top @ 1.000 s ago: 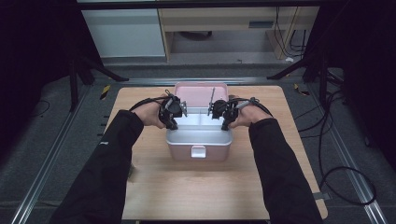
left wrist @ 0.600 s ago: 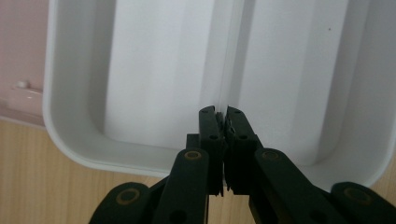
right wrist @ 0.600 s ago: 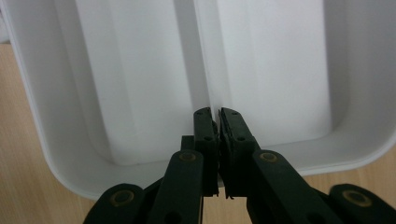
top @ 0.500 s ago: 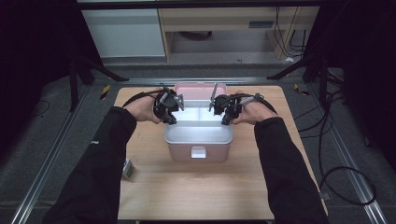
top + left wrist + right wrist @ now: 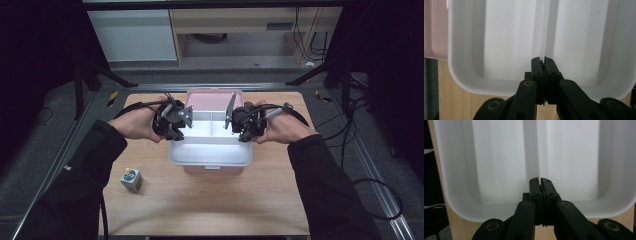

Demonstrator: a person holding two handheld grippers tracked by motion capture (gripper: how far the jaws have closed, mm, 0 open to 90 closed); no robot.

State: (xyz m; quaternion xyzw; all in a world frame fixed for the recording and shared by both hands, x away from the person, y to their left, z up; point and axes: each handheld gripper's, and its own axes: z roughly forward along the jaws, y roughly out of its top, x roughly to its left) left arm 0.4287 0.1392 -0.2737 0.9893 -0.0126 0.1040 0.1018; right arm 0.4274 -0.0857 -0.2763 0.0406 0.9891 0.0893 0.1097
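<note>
Between both tools (image 5: 179, 131), white tray (image 5: 210, 155) lengthwise front-to-back.

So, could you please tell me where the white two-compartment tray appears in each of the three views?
High view: white tray at table centre, between both hands.
Left gripper view: tray across the upper picture.
Right gripper view: tray behind the shut jaws.
Shared landmark: the divider between its two compartments.

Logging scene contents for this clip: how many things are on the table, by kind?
White two-compartment tray: 1
Pink container under and behind it: 1
Small printed cube: 1
Total: 3
</note>
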